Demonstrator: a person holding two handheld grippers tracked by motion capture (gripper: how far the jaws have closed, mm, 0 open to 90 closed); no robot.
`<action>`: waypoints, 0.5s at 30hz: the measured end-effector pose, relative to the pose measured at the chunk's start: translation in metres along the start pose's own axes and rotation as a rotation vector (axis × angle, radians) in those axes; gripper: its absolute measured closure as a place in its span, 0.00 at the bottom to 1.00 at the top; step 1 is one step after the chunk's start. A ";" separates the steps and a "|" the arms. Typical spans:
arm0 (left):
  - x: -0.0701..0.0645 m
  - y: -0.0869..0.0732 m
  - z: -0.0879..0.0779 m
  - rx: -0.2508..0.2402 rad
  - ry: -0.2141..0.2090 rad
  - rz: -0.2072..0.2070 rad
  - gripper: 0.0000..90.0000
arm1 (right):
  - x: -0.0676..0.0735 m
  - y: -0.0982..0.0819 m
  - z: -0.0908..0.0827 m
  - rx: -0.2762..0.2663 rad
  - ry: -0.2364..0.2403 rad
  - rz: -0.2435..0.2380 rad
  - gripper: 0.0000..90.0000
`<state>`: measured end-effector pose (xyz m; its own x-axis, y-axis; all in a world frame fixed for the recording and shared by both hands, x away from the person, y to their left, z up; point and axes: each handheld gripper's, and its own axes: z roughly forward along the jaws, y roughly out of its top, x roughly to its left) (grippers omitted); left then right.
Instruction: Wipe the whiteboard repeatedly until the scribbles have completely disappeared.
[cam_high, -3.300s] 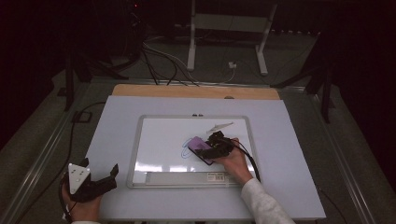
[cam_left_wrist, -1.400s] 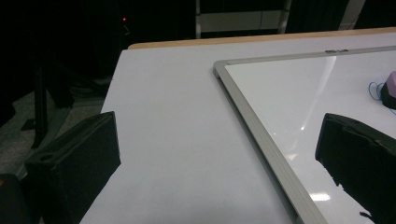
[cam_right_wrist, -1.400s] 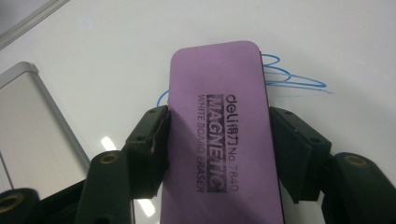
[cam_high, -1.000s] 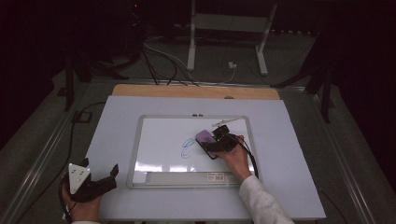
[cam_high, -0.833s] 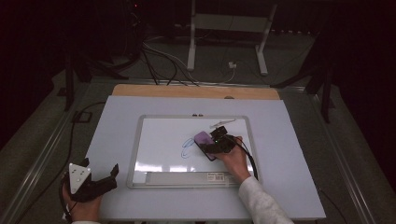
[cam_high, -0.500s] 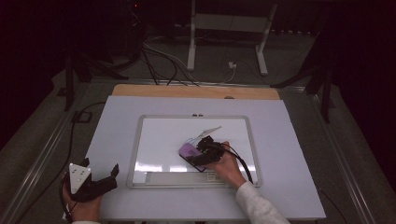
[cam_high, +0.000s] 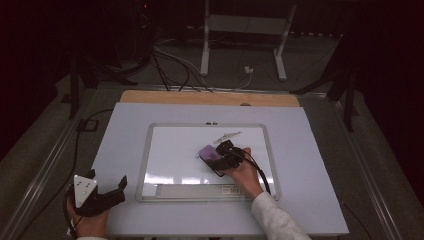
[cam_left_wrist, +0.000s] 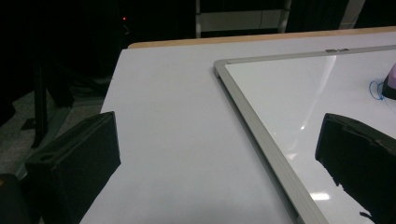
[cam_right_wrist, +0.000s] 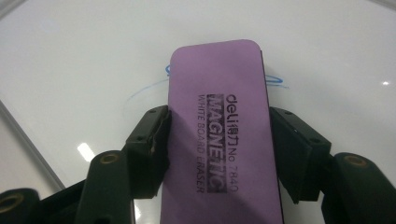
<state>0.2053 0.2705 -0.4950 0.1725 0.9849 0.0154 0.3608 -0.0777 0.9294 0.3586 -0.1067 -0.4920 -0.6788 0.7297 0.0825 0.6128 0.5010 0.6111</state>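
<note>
A purple magnetic whiteboard eraser (cam_right_wrist: 224, 135) is clamped by its long sides in my right gripper (cam_right_wrist: 218, 140), flat on the whiteboard (cam_high: 170, 150). Thin blue pen lines (cam_right_wrist: 140, 93) curve out from under the eraser's far end. From above, the eraser (cam_high: 206, 151) and right gripper (cam_high: 216, 158) sit near the board's middle, a marker (cam_high: 227, 136) lying just beyond them. My left gripper (cam_high: 107, 192) rests at the table's near left corner, jaws wide apart with nothing between them. Past its black jaws lies the board's frame (cam_left_wrist: 252, 116), and the eraser (cam_left_wrist: 390, 77) pokes in at the far right.
The whiteboard lies on a pale table top (cam_high: 310, 150) with a wooden strip (cam_high: 200, 97) along the far edge. A white label strip (cam_high: 200, 190) sits at the board's near edge. Beyond the table, cables (cam_high: 170, 60) and a metal stand (cam_high: 240, 30) are on the dark floor.
My right gripper has slid the eraser across the board, first toward the near left, then back a little to the right. The blue scribble is much fainter than before. The left gripper stayed put.
</note>
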 end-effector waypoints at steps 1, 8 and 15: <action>0.000 0.000 0.000 0.001 0.000 0.001 0.01 | 0.000 0.000 0.000 0.000 0.000 0.000 0.46; 0.000 0.000 0.000 0.002 0.001 0.000 0.01 | 0.016 0.001 0.007 0.009 0.145 -0.056 0.46; 0.000 0.000 -0.001 -0.002 0.001 -0.001 0.01 | 0.008 0.004 0.006 0.002 0.077 -0.027 0.46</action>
<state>0.2046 0.2710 -0.4945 0.1711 0.9851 0.0151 0.3592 -0.0766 0.9301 0.3583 -0.0959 -0.4940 -0.7244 0.6777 0.1264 0.5945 0.5212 0.6123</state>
